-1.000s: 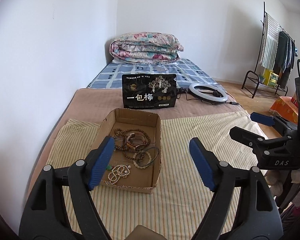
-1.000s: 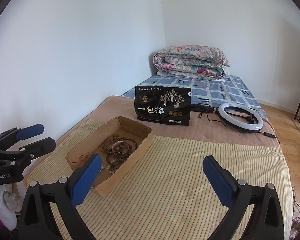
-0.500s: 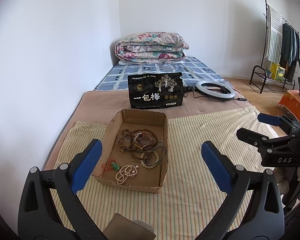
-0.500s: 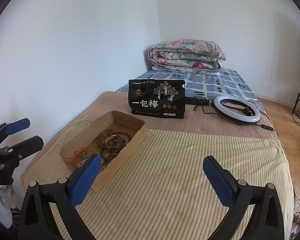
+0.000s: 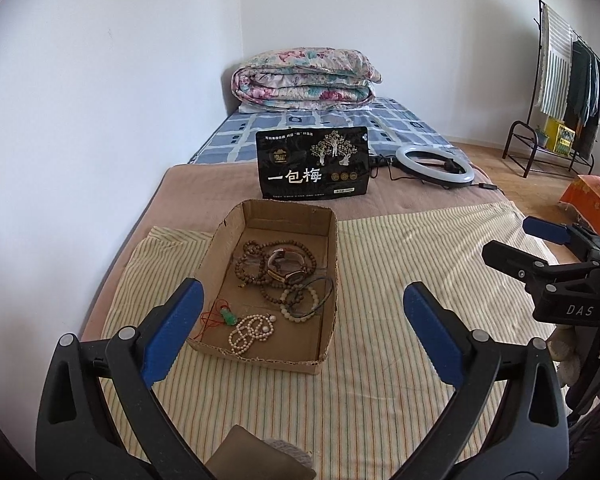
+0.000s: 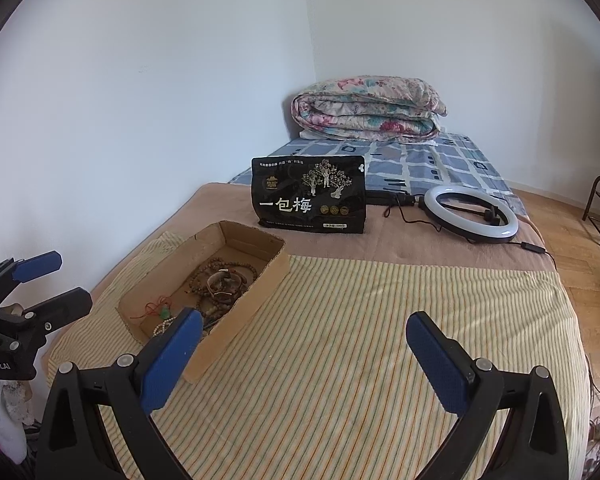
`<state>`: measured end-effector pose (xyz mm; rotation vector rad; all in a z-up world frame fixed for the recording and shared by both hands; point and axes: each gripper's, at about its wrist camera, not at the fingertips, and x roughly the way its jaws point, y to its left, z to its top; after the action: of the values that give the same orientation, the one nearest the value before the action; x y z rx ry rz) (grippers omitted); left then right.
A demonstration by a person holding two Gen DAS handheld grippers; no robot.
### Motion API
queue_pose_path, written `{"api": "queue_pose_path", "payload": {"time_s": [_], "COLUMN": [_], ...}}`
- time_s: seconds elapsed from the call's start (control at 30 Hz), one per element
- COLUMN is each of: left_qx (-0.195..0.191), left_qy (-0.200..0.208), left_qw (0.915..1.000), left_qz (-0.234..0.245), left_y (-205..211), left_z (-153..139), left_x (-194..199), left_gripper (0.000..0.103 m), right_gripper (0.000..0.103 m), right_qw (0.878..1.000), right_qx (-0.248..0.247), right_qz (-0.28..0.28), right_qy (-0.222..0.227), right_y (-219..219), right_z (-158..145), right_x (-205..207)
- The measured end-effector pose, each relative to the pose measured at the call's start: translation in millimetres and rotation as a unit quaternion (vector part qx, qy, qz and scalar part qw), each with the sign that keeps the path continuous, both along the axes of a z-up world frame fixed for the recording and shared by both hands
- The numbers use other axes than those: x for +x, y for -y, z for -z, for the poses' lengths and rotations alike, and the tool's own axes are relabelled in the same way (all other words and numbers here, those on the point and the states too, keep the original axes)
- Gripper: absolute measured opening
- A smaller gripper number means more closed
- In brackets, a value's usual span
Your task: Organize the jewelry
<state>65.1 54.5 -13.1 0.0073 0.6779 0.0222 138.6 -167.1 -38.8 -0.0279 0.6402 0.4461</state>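
A shallow cardboard box (image 5: 329,320) lies on the striped cloth, left of centre. Inside it are brown bead strands (image 5: 256,266), a pale bead bracelet (image 5: 300,306), a pearl necklace (image 5: 252,330) and a green pendant on red cord (image 5: 229,316). My left gripper (image 5: 300,286) hovers over the box's near end, jaws wide open, nothing between them. My right gripper (image 6: 304,316) is open too, above bare cloth just right of the box (image 6: 240,312). Each gripper also shows at the edge of the other's view, the right gripper (image 5: 540,248) and the left gripper (image 6: 40,280).
The striped cloth (image 5: 400,264) covers the near part of a bed. Behind the box stand a black snack bag (image 5: 312,164) and a ring light (image 5: 434,162) with its cable. A folded floral quilt (image 5: 304,80) lies at the back. White wall runs along the left; a clothes rack (image 5: 568,68) stands far right.
The left gripper's jaws have spread much wider than a second ago. Both views have shifted only slightly; the box and jewelry lie as before.
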Motion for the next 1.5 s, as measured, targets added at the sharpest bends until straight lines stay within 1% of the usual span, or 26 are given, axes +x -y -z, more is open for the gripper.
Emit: {"api": "queue_pose_path", "payload": {"time_s": [1.5], "left_qx": [-0.007], "left_qy": [-0.002], "left_qw": [1.0], "left_qz": [-0.002], "left_y": [4.9], "left_z": [-2.3], "left_x": [0.7], "left_gripper": [0.102], "right_gripper": [0.103], "right_qw": [1.0], "right_qx": [0.001], "right_qz": [-0.001], "right_qy": [0.003], "right_y": [-3.7], "right_z": [-0.5], "right_x": [-2.3]}}
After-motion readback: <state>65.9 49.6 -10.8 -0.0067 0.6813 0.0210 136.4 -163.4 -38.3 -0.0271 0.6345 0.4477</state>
